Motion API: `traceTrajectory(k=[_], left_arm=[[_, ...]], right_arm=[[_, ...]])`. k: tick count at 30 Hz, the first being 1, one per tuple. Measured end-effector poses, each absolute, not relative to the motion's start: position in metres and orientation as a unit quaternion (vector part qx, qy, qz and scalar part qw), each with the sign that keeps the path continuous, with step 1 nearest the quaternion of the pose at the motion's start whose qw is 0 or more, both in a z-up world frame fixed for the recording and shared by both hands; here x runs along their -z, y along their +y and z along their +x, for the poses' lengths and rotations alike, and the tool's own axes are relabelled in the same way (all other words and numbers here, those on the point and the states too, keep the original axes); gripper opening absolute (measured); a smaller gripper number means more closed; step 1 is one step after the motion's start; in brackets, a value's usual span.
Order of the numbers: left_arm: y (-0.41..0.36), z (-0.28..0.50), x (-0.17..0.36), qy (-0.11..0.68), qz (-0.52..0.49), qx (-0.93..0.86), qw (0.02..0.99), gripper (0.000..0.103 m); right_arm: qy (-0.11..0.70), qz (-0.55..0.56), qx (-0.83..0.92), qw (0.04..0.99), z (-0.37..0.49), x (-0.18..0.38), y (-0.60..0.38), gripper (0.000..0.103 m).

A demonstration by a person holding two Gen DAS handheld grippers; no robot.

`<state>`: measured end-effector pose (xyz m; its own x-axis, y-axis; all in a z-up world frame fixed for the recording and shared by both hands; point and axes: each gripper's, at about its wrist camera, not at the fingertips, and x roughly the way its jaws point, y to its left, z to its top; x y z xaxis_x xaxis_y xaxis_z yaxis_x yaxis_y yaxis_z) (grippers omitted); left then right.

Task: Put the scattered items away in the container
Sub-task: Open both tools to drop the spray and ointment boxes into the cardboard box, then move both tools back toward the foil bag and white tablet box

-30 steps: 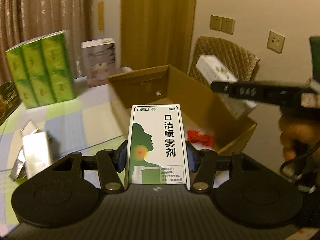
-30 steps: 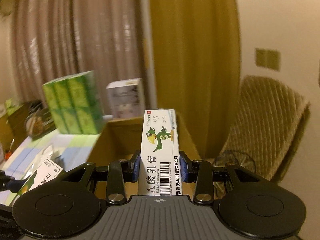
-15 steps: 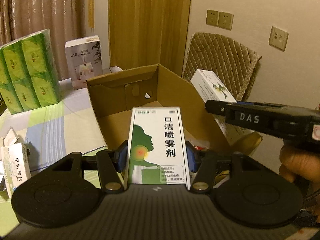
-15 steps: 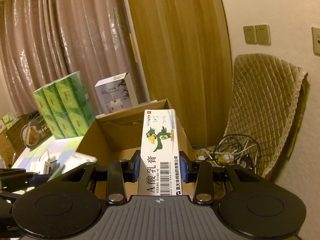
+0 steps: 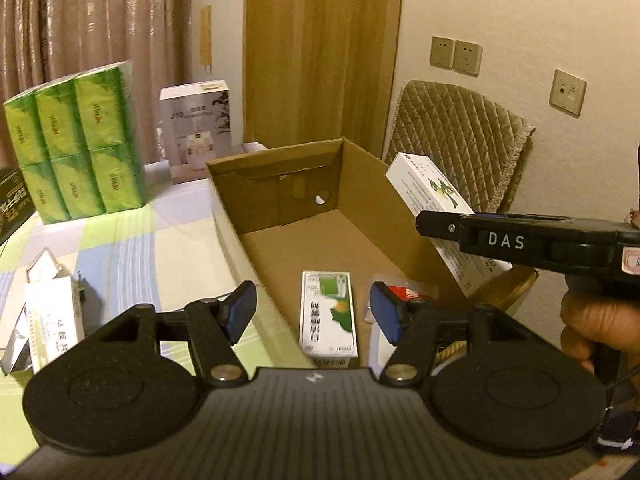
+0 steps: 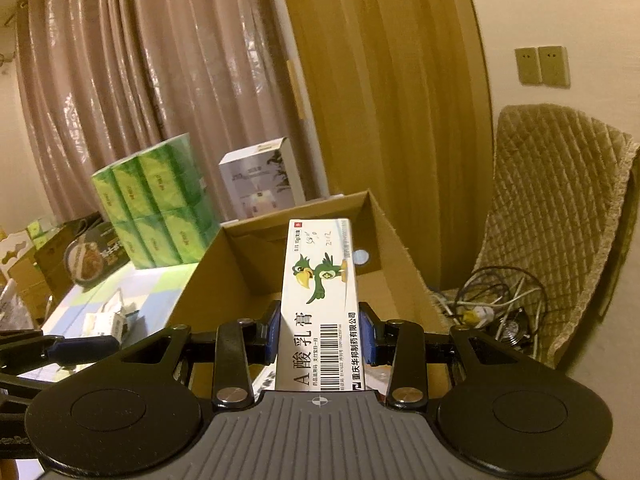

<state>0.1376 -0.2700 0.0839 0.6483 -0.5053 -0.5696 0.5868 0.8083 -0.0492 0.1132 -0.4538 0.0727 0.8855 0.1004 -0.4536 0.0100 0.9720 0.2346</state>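
The left claw [image 5: 313, 315] hangs spread wide over the near end of the carton [image 5: 280, 196], blue pads well apart and nothing between them. Below the gap, the spray box [image 5: 329, 319] lies flat on the carton floor, and a small red packet [image 5: 412, 293] sits just beside it toward the right wall.

The right claw [image 6: 319, 336] is the one with work to do. It pinches the ointment box [image 6: 320, 300], the white one with the green bird, both pads pressed on its long sides. From the left wrist view that box pokes out past the carton's right wall, tilted, with the right claw's black body [image 5: 520, 240] level above the rim.

The step in hand looks like the drop of that box. To do it well, the right claw should come clearly inside the right wall before it lets go; released from where it seems to sit now, the box could catch the rim and tip out toward the chair [image 5: 452, 140]. Lower is better too, so it lands flat beside the spray box and not on top of it. The left claw would do well to pull clear of the opening first.

On the surface, near its left edge, more small boxes [image 5: 54, 324] wait their turn.
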Motion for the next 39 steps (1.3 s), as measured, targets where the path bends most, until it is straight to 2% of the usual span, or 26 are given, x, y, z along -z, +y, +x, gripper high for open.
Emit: traceTrajectory(k=[4, 5, 7, 21, 30, 35, 39], left_arm=[[-0.261, 0.135, -0.084, 0.294, 0.064, 0.297, 0.906, 0.061], [-0.259, 0.134, -0.085, 0.294, 0.063, 0.296, 0.907, 0.061], [-0.255, 0.133, -0.085, 0.293, 0.062, 0.294, 0.907, 0.061], [-0.229, 0.130, -0.081, 0.303, 0.061, 0.273, 0.911, 0.063], [-0.211, 0.125, -0.079, 0.309, 0.074, 0.248, 0.915, 0.071], [-0.199, 0.124, -0.077, 0.314, 0.080, 0.231, 0.917, 0.077], [-0.192, 0.124, -0.076, 0.320, 0.086, 0.220, 0.918, 0.082]], right_arm=[[0.234, 0.128, -0.047, 0.963, 0.115, -0.072, -0.452, 0.037], [0.230, 0.127, -0.048, 0.964, 0.114, -0.073, -0.451, 0.048], [0.223, 0.124, -0.045, 0.966, 0.113, -0.074, -0.450, 0.059], [0.228, 0.110, -0.046, 0.966, 0.107, -0.073, -0.441, 0.059], [0.224, 0.097, -0.058, 0.968, 0.104, -0.075, -0.427, 0.063], [0.218, 0.086, -0.057, 0.970, 0.103, -0.077, -0.419, 0.087], [0.217, 0.083, -0.058, 0.971, 0.103, -0.077, -0.415, 0.093]])
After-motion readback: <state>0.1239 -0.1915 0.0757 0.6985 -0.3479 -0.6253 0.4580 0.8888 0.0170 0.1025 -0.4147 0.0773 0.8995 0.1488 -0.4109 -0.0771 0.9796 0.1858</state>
